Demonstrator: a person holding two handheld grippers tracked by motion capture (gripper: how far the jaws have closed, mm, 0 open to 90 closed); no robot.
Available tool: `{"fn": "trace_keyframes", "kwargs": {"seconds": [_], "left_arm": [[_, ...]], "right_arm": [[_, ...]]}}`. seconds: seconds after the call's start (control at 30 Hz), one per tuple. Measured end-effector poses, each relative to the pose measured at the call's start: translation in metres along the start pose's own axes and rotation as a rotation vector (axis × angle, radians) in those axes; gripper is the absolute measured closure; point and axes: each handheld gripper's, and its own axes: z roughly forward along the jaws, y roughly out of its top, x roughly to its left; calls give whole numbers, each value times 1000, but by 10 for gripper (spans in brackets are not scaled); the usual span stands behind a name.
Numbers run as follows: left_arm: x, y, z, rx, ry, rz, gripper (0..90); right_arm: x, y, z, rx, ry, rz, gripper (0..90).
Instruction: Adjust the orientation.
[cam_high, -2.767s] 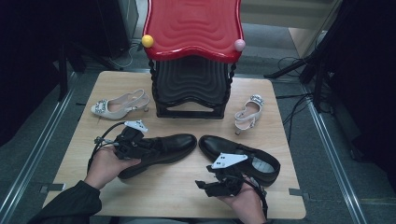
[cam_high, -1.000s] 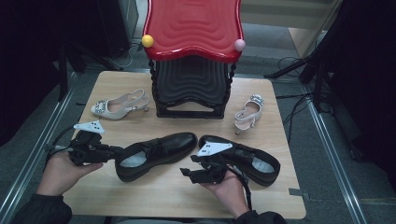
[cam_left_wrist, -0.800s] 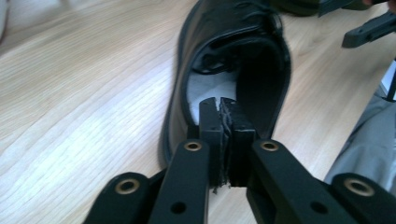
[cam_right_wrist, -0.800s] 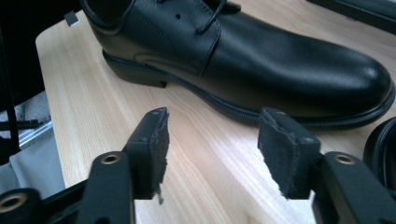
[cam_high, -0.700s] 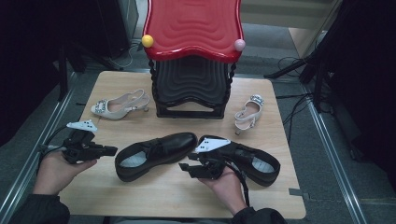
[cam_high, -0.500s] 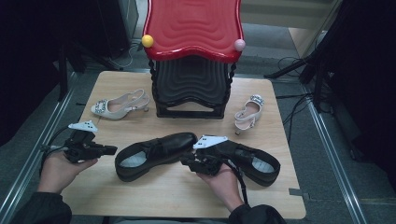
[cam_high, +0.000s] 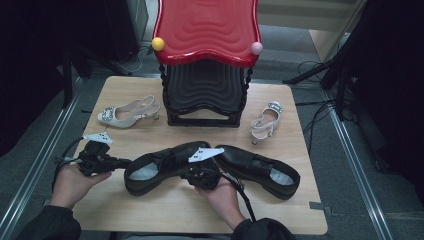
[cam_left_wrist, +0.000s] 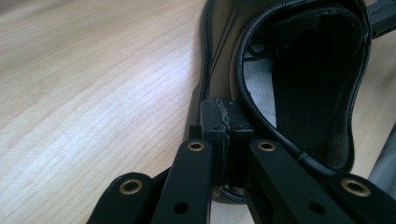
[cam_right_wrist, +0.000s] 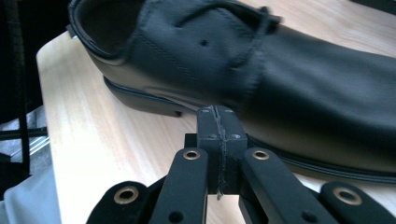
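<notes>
Black leather is what both grippers attend to: a pair of shoes lying toe to toe on the near half of the tabletop (cam_high: 150, 210). The left shoe (cam_high: 165, 165) has its heel toward 8 o'clock, and the right shoe (cam_high: 260, 167) sits at its 3 o'clock with the toes almost meeting.

The left gripper (cam_high: 122, 161) sits at the left shoe's 9 o'clock. Its fingers (cam_left_wrist: 212, 140) are pressed fully together with nothing between them, and their tips are right at the heel rim. The right gripper (cam_right_wrist: 218, 116) lies low between the two shoes, at about 5 o'clock of the left shoe's toe. Its fingers have just been closing and now meet on nothing. They point at the left shoe's side just above the sole, very near it. Whether they touch cannot be told.

The step in hand looks like squaring up the left shoe by nudging it with closed fingers rather than gripping it, one gripper at the heel and one at the flank. The next move would call for slow, level pushes kept low against the sole edge, so the shoe slides and turns without tipping. The two pushes should be balanced so the toe does not swing into the right shoe.
</notes>
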Motion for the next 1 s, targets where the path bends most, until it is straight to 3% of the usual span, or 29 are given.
{"fn": "trace_keyframes", "kwargs": {"seconds": [0.13, 0.43, 0.67, 0.83, 1.0], "left_arm": [[-5, 1, 2, 4, -15, 8, 899], [-16, 4, 10, 4, -80, -7, 899], [-24, 5, 15, 6, -96, -14, 899], [-29, 6, 19, 17, -131, -20, 899], [-35, 8, 22, 16, -128, -15, 899]], "right_arm": [[5, 1, 3, 0, 0, -17, 900], [2, 2, 0, -3, -13, -9, 900], [-4, 2, -2, -3, -24, 9, 900], [-8, 2, -5, 0, -38, 33, 900], [-12, 3, -7, 2, -44, 56, 900]]}}
